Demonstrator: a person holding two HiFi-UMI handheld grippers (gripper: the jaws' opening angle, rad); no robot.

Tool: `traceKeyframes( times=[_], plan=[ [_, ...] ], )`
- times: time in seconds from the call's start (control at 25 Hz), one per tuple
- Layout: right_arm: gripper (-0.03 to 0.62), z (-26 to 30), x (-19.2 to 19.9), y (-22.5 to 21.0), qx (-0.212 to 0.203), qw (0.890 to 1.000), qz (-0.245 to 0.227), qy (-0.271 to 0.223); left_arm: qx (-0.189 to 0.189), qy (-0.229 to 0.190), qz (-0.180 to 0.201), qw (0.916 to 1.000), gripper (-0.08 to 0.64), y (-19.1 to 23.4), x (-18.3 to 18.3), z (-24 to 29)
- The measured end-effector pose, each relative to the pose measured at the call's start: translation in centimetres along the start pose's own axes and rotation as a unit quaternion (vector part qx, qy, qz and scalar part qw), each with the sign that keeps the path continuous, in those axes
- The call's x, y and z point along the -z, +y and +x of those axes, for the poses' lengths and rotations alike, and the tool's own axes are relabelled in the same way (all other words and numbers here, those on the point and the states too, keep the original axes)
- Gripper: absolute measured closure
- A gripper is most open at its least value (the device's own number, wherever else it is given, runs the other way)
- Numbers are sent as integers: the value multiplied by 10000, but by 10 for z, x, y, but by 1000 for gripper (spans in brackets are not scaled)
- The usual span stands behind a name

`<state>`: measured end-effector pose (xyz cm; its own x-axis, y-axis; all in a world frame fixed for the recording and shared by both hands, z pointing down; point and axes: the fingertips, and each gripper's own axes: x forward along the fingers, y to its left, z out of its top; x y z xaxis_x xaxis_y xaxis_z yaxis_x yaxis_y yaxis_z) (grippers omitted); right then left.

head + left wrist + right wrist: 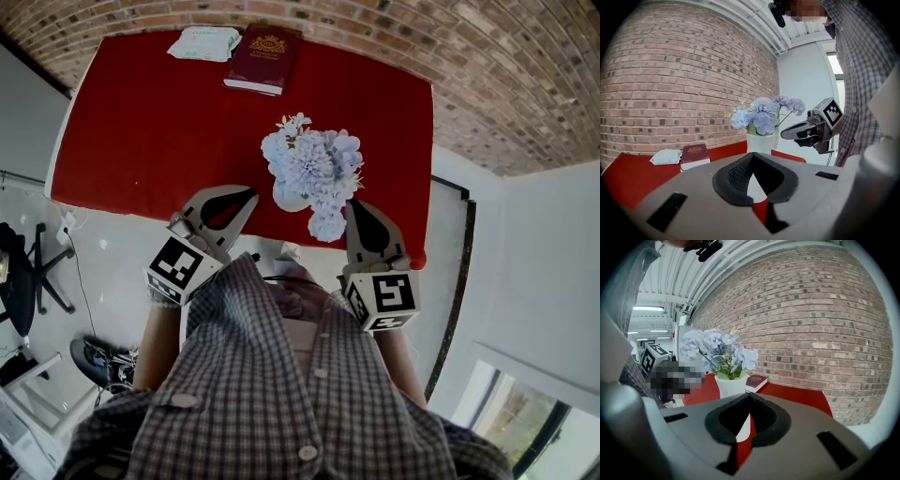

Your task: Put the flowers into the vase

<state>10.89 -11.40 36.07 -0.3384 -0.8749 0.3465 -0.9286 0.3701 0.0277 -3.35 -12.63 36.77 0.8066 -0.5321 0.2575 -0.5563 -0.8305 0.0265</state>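
A bunch of pale blue flowers (314, 167) stands in a white vase (287, 196) near the front edge of the red table (141, 122). The same flowers (761, 115) and vase (759, 142) show in the left gripper view, and the flowers (715, 348) and vase (731, 385) in the right gripper view. My left gripper (251, 194) is shut and empty, just left of the vase. My right gripper (353, 202) is shut and empty, just right of it. Neither gripper touches the vase or the flowers.
A dark red book (263, 58) and a white wipes packet (203, 43) lie at the table's far edge. A brick wall (684, 84) rises behind the table. The person's checked shirt (272, 394) fills the lower head view.
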Motion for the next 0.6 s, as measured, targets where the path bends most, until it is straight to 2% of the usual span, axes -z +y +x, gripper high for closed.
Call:
traceKeyframes(
  times=[0.36, 0.6],
  plan=[
    [586, -1, 2, 3, 4, 9999, 57, 90, 70, 69, 70, 9999, 552, -4, 3, 1],
    [586, 1, 5, 5, -30, 9999, -77, 147, 76, 98, 71, 9999, 552, -5, 4, 1]
  ],
)
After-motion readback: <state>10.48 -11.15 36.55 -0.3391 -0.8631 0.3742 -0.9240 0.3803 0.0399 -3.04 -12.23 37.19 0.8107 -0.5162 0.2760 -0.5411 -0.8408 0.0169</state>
